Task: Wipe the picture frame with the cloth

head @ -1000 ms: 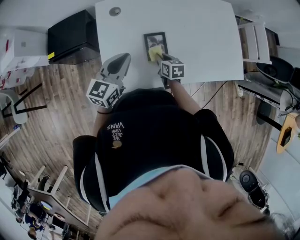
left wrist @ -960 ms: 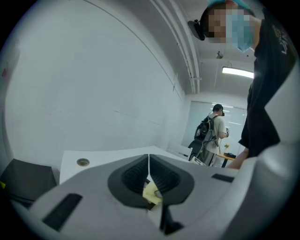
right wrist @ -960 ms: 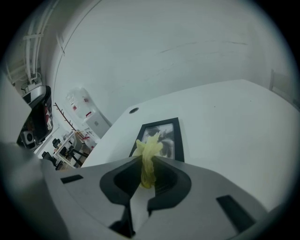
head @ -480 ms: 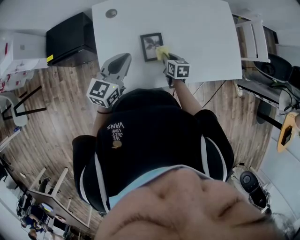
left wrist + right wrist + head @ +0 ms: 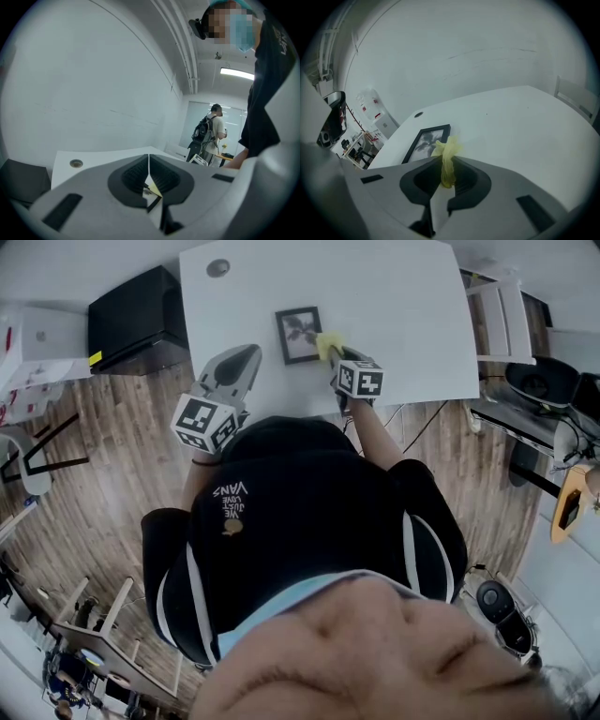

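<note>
Right gripper view: jaws pinch the yellow cloth beside the frame.
The right gripper [image 5: 446,165] has its jaws closed on a yellow cloth [image 5: 446,149]. The bunched end of the cloth sticks out at the right edge of the black picture frame [image 5: 423,143]; touching or not, I cannot tell. The frame lies flat on the white table [image 5: 511,122], upper centre of the head view. The left gripper [image 5: 149,161], jaws pressed together with nothing between, is at the table's lower left edge, apart from the frame.
</note>
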Demonstrator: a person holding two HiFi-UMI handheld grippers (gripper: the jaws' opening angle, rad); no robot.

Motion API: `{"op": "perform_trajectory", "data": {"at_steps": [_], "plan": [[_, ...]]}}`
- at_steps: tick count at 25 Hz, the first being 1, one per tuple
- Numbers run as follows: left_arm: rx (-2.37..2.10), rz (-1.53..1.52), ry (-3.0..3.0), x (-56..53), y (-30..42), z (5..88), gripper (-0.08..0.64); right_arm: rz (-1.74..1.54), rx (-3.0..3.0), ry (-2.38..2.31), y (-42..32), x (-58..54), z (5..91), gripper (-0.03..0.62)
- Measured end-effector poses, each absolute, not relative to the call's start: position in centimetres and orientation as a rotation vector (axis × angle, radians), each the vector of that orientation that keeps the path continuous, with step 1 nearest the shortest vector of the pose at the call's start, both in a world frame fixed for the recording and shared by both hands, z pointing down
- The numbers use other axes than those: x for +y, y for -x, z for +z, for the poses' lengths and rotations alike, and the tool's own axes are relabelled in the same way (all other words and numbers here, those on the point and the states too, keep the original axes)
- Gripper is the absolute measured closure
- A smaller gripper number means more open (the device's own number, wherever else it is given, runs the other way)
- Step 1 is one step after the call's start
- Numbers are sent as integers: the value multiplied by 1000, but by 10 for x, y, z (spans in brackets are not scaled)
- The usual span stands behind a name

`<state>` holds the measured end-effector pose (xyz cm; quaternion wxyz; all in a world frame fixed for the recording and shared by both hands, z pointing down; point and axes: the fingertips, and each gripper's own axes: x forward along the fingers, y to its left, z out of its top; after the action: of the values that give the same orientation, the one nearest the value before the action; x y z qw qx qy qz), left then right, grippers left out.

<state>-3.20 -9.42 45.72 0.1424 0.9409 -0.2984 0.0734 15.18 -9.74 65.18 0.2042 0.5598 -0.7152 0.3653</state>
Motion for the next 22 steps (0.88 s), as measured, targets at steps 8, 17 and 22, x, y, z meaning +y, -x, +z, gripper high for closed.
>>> {"op": "perform_trajectory", "data": {"at_steps": [8,17,22], "plan": [[-856,207,-2716,-96,27,461,541,1033,-2008,-1592,-156,-97,644,546],[-870,194,-2713,-97,27,457,541,969,-2079,-1595,-147,-107,623,546],[-887,187,-2712,-99,28,455,541,923,-2141,-1599,-142,-117,601,546]]}}
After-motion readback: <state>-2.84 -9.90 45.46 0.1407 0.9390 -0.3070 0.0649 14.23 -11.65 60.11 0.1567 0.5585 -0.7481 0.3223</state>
